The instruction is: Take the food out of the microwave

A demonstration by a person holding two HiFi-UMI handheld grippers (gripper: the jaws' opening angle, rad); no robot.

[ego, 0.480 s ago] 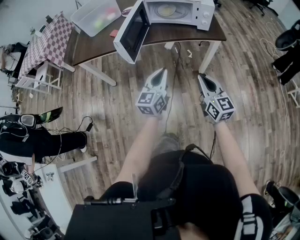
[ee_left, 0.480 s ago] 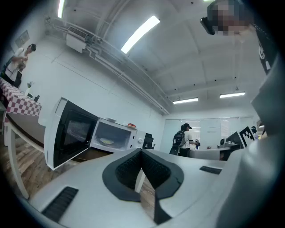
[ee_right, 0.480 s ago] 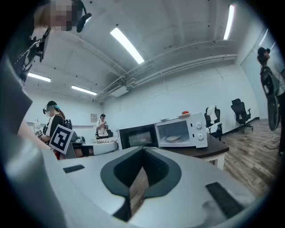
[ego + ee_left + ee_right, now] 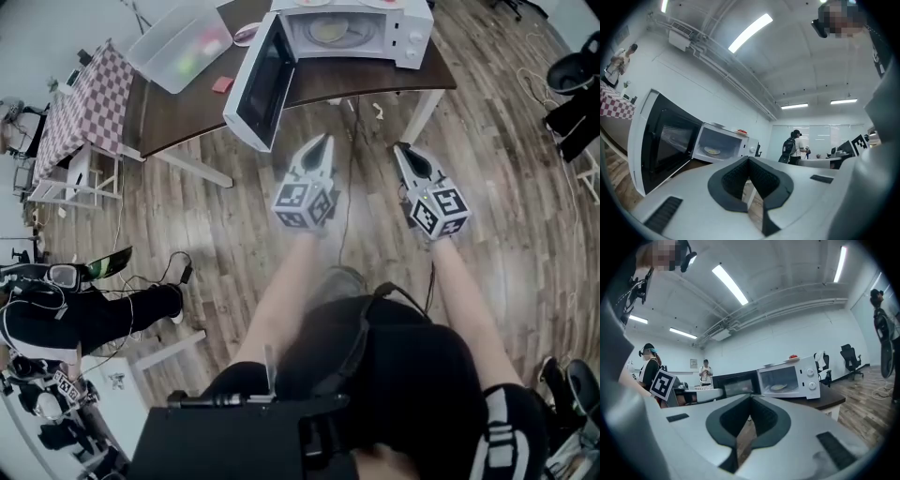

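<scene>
left claw (image 4: 325, 141): clenched, empty | right claw (image 4: 397, 147): clenched, empty | food (image 4: 328, 30): inside microwave (image 4: 405, 36) on counter (image 4: 183, 112), top centre of head view, door (image 4: 255, 84) swung open leftward | relation: food well apart, straight above left claw, which looks nearer

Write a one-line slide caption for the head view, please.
Shut and empty, the left gripper and right gripper face the open microwave with food inside.

Far left on dark brown wooden counter (image 4: 178, 108), clear plastic tub (image 4: 183, 39); farther left, checked-cloth table (image 4: 84, 98).
</scene>
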